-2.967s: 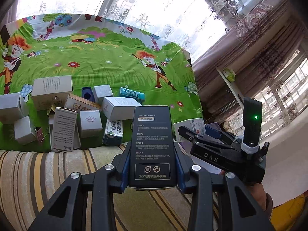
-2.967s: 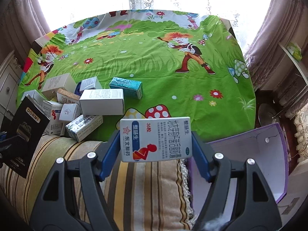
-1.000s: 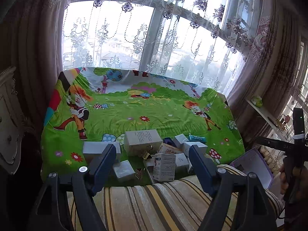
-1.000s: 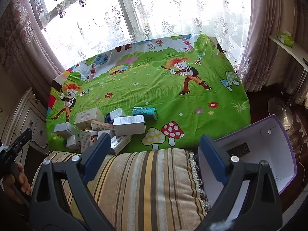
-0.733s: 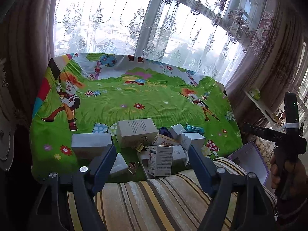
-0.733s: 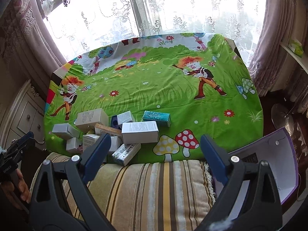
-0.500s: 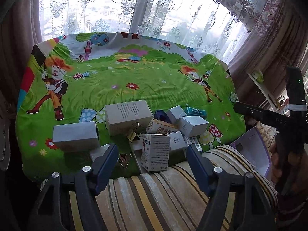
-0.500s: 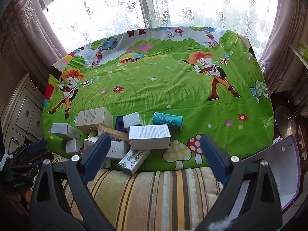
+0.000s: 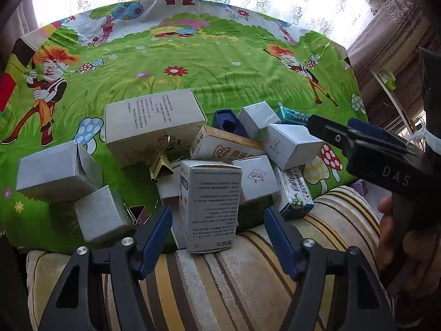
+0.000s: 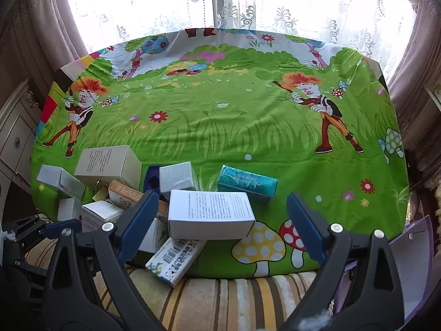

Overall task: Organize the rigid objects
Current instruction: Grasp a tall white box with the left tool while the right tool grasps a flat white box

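A heap of small cardboard boxes lies at the near edge of the green cartoon cloth [image 9: 220,63]. My left gripper [image 9: 217,215] is open and empty; an upright white box with printed text [image 9: 210,204] stands between its blue pads. My right gripper [image 10: 222,201] is open and empty around a white printed box [image 10: 210,213]; it also shows at the right of the left wrist view [image 9: 366,143]. A teal box [image 10: 246,183], a barcode box [image 10: 175,258], a large beige box [image 9: 153,125] and an orange-and-white box [image 9: 223,146] lie in the heap.
A striped cushion [image 10: 234,303] runs along the near edge. An open purple-rimmed white box [image 10: 410,270] sits at the lower right. Binder clips [image 9: 160,162] lie among the boxes. A cabinet [image 10: 13,138] stands at left; curtains and a window lie behind.
Three seconds ago each gripper held a box; both are now open and empty. Over the last second both have moved forward and down toward the heap.
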A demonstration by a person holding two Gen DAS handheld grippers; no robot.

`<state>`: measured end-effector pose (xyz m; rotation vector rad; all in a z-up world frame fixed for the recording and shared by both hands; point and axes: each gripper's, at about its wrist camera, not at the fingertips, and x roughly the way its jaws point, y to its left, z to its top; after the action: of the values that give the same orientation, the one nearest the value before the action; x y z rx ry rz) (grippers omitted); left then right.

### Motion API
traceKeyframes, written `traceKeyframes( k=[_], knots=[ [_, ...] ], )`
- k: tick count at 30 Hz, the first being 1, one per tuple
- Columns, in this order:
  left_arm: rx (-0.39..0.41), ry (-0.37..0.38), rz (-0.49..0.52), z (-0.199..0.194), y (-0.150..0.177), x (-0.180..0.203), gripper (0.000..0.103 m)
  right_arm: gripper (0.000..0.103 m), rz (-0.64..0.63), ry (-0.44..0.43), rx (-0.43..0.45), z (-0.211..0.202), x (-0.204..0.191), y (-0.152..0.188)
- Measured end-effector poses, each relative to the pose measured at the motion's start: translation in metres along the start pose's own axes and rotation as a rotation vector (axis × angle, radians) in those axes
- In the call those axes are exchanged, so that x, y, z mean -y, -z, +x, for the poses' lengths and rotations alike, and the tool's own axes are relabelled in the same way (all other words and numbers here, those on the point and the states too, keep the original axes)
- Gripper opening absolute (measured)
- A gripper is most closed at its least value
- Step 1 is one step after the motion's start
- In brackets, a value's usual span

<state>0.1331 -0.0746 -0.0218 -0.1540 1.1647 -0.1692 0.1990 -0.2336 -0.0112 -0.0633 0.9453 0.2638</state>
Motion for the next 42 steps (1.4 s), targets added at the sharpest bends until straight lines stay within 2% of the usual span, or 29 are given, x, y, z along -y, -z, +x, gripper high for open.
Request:
traceKeyframes(
  k=[4, 6, 12, 19, 27, 33, 37, 42],
  knots=[
    [-0.018, -0.011, 0.001, 0.007, 0.003, 0.001, 0.055, 0.095, -0.012, -0.029, -0.008, 0.005, -0.001, 0.006],
    [-0.020, -0.020, -0.003, 0.009, 0.004, -0.001, 0.046, 0.095, -0.026, -0.032, -0.006, 0.006, -0.004, 0.007],
    [0.042, -0.010, -0.014, -0.003, 0.010, -0.002, 0.045, 0.098, -0.084, -0.043, -0.038, 0.015, -0.017, 0.011],
    [0.134, 0.026, -0.046, -0.021, 0.012, -0.009, 0.045, 0.099, -0.048, -0.078, -0.071, 0.023, -0.008, 0.011],
    [0.149, 0.047, -0.046, -0.022, 0.011, -0.009, 0.045, 0.099, -0.026, -0.103, -0.123, 0.040, -0.002, 0.007],
    [0.159, 0.051, -0.047, -0.024, 0.013, -0.009, 0.045, 0.099, -0.033, -0.089, -0.145, 0.048, -0.002, 0.007],
    [0.166, 0.050, -0.038, -0.025, 0.014, -0.006, 0.045, 0.088, -0.044, -0.085, -0.139, 0.046, -0.002, 0.008],
    [0.171, 0.046, -0.035, -0.027, 0.014, -0.005, 0.045, 0.088, -0.047, -0.080, -0.118, 0.039, -0.002, 0.009]
  ],
)
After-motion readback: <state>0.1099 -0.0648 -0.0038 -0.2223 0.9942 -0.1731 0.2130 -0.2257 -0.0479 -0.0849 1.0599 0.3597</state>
